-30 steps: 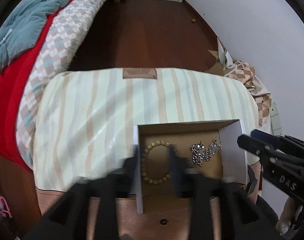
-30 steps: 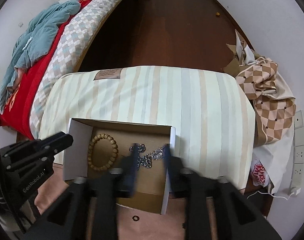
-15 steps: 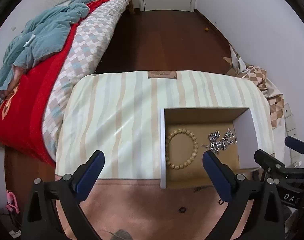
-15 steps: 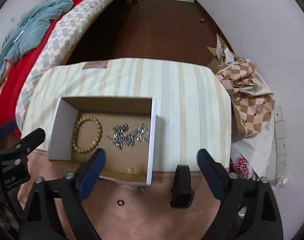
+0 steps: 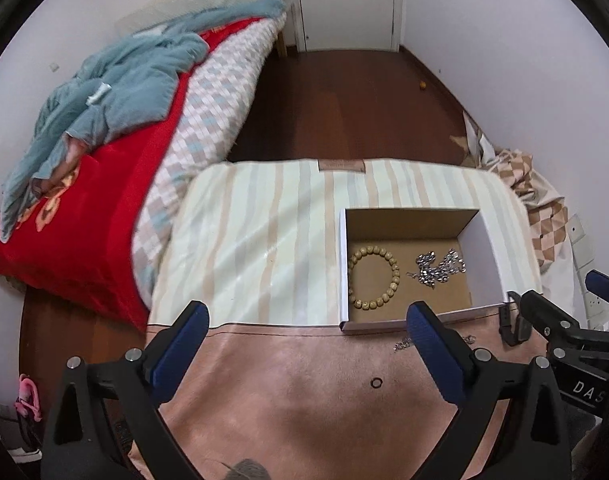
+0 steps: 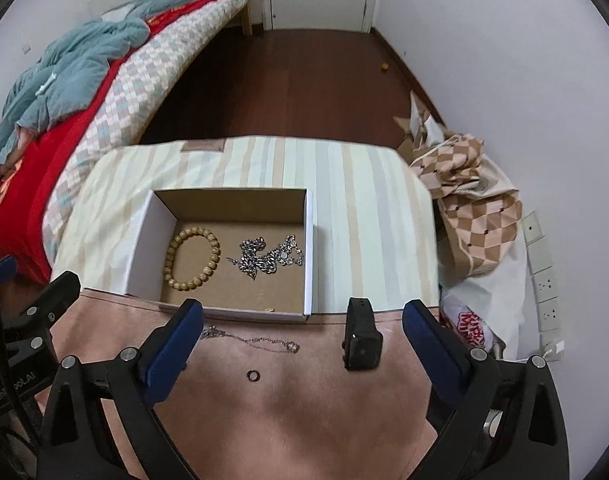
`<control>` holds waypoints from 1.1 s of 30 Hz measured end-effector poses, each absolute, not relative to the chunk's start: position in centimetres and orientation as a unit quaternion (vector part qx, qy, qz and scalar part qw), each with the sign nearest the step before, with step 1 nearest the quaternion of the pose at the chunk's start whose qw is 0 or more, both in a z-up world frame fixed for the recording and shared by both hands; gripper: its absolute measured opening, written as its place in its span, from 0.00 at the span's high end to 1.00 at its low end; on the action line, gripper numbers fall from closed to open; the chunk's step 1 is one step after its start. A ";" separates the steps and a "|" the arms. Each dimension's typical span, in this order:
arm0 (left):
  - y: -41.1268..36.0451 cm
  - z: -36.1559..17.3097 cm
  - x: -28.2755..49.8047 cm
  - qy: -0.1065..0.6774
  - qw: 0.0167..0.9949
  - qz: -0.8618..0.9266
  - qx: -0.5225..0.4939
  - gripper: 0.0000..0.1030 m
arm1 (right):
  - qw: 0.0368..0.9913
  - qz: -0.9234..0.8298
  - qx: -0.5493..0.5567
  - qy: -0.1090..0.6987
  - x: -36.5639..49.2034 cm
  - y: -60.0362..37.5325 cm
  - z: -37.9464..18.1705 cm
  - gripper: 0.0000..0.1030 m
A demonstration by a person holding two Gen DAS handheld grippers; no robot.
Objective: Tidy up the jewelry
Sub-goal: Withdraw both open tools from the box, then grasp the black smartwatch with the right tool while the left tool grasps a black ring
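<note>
Left wrist: beaded bracelet (image 5: 373, 278) and tangled silver chain (image 5: 438, 267) inside open cardboard box (image 5: 484, 248); thin necklace (image 5: 404, 345) half hidden behind left gripper (image 5: 306, 360), spread wide, holding nothing.

Right wrist: small dark ring (image 6: 253, 375), thin necklace (image 6: 260, 342) and black watch (image 6: 360, 340) on pink cloth (image 6: 304, 420), between fingers of right gripper (image 6: 302, 354), wide apart, empty.

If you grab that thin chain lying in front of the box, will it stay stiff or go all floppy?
Probably floppy: the thin chain lies in loose wavy curves on the pink cloth. It looks fine and light, so it may slip from wide fingers.
</note>
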State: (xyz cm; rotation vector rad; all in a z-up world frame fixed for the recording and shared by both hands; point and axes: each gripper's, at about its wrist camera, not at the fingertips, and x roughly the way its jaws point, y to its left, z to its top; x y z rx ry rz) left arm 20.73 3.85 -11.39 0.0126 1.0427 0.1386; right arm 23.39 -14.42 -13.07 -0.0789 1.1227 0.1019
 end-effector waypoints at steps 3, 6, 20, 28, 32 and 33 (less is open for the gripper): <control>3.7 -9.6 19.0 0.479 0.875 0.069 0.008 0.02 | 0.855 0.045 -0.034 0.515 21.6 -14.6 -11.0 0.02; 3.7 -8.0 17.4 0.466 0.882 0.070 0.005 0.02 | 0.867 0.043 -0.028 0.496 19.8 -14.8 -8.8 0.02; 3.9 -3.1 12.0 0.422 0.904 0.071 -0.012 0.02 | 0.895 0.048 -0.016 0.444 13.2 -15.2 -2.0 0.02; 5.0 -6.2 12.1 0.434 0.895 0.103 -0.013 0.02 | 0.892 0.046 0.041 0.447 12.4 -17.7 -4.0 0.02; 5.5 -10.3 13.0 0.466 0.877 0.119 -0.011 0.02 | 0.873 0.022 0.067 0.482 13.6 -20.2 -8.7 0.02; 5.5 -11.3 13.3 0.475 0.872 0.123 -0.008 0.02 | 0.866 0.020 0.079 0.493 14.0 -20.9 -10.2 0.02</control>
